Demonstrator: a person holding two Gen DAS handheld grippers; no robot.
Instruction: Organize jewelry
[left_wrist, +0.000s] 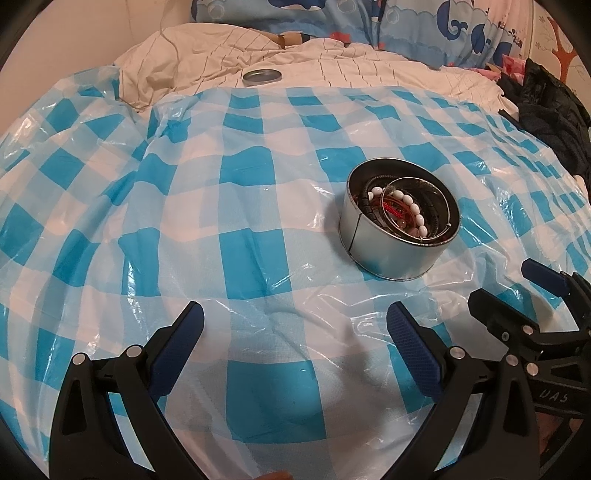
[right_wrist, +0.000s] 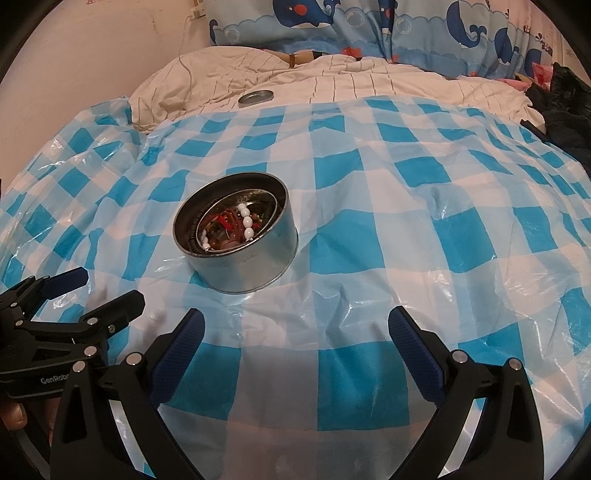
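Checked sheet (left_wrist: 258, 177); jewelry in tin (left_wrist: 373, 247); both jaws apart.

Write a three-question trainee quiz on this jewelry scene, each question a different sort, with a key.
1. True or false: the round silver metal tin on the blue-and-white checked plastic sheet has its lid on.
2. Multiple choice: the flat round metal lid lies on A) the checked sheet, B) the cream quilted blanket, C) the tin.
3. Fill in: the string of white oval beads sits ____ the tin.

Key:
1. False; the tin is open and holds jewelry.
2. B.
3. Inside.

Both the left tool and the right tool are open and empty.
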